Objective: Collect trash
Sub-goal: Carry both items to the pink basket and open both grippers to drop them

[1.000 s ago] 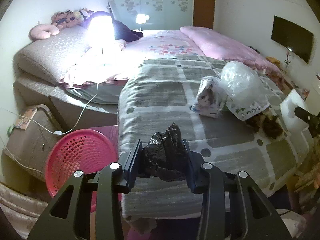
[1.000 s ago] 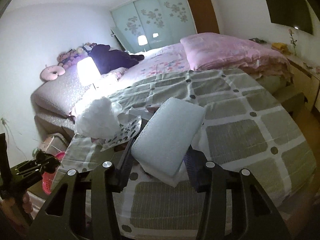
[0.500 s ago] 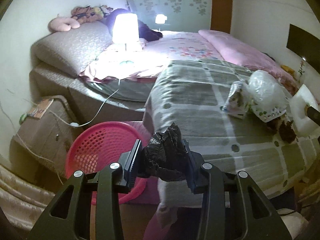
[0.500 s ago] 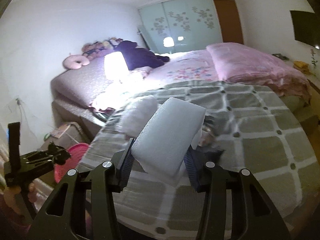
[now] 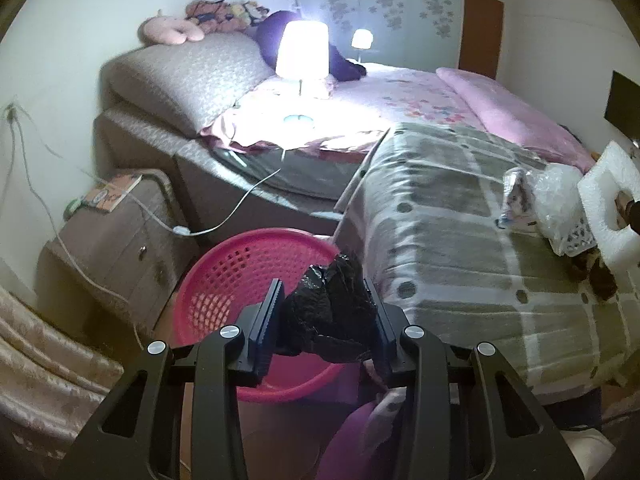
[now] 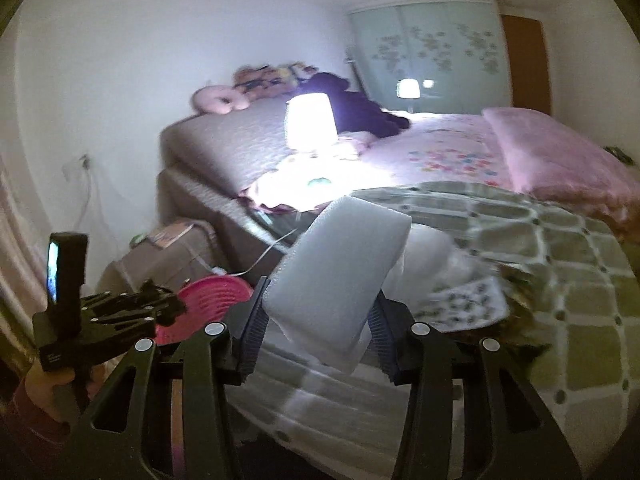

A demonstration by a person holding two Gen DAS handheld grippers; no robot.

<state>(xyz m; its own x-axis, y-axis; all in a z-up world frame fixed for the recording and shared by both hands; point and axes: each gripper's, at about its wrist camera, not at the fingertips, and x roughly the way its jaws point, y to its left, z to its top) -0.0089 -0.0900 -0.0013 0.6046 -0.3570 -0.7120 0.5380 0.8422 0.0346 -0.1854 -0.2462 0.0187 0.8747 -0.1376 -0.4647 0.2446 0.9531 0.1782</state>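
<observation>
My worry first: the pink basket (image 5: 256, 280) sits on the floor in the gap between the bedside cabinet (image 5: 116, 248) and the edge of the grey checked bedspread (image 5: 460, 240), and both of my loads have to land inside it. The black plastic bag (image 5: 332, 312) is light and crumpled — if I let go while it hangs over the near rim rather than the hollow, I judge it could catch on the rim or drift down to the floor beside the bed. The white foam block (image 6: 340, 276) is bulkier and stiff, and it looks nearly as long as the basket is wide (hard to be sure through this lens), so dropped crooked it may bridge the rim and tip out. Two tools converging on one opening could also knock each other.

Now the tools. My left gripper (image 5: 326, 320) is partly closed, its pads pressing on either side of the black bag, which bulges up between them; seen from this wrist it hangs just over the basket's near edge. My right gripper (image 6: 316, 320) is clamped on the foam block's lower end, the rest jutting forward and upward over the bedspread, well short of the basket. That view is blurred.

More trash lies on the bedspread — a clear plastic bag (image 5: 556, 196) and a printed packet (image 5: 516, 196) beside it, untouched.
</observation>
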